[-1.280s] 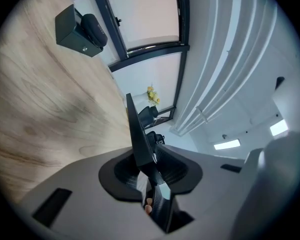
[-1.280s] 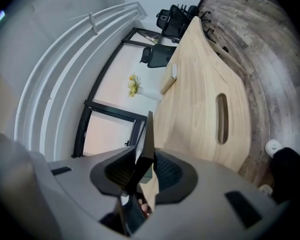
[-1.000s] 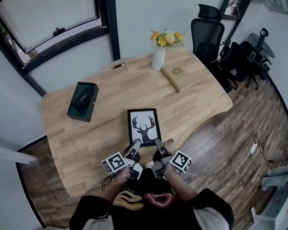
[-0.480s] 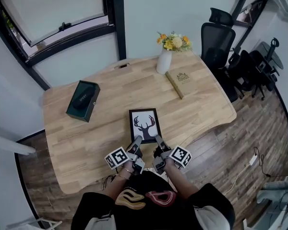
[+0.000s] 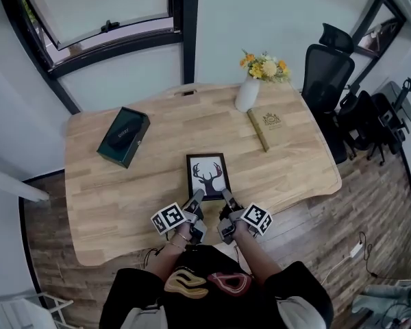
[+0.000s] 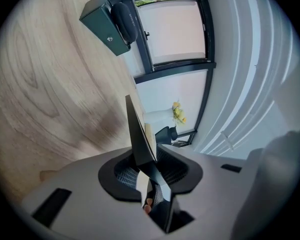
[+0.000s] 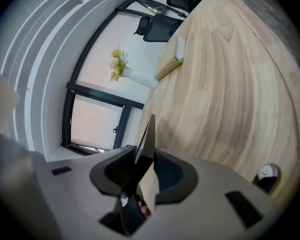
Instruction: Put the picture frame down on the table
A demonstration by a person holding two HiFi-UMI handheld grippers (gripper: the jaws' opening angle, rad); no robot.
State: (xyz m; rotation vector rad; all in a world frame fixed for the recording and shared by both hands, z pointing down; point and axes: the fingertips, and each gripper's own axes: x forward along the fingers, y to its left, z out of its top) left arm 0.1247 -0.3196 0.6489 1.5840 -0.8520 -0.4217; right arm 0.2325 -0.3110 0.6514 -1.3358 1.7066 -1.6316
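Observation:
The picture frame (image 5: 207,175), black with a deer print on white, is held over the wooden table (image 5: 123,190) near its front edge. My left gripper (image 5: 195,199) is shut on the frame's near left corner. My right gripper (image 5: 226,196) is shut on its near right corner. The left gripper view has the frame (image 6: 138,134) edge-on between the jaws of that gripper (image 6: 146,170). The right gripper view also shows the frame (image 7: 146,136) edge-on, clamped in that gripper (image 7: 140,171). Whether the frame's far edge touches the table I cannot tell.
A dark green box (image 5: 123,136) lies at the table's far left. A white vase of flowers (image 5: 248,91) and a flat book (image 5: 264,127) sit at the far right. A black office chair (image 5: 329,74) stands beyond the right end. A window (image 5: 109,12) is behind the table.
Both grippers and the frame have moved forward over the table and lower; the frame looks smaller and farther from the head camera. Both grips hold as before.

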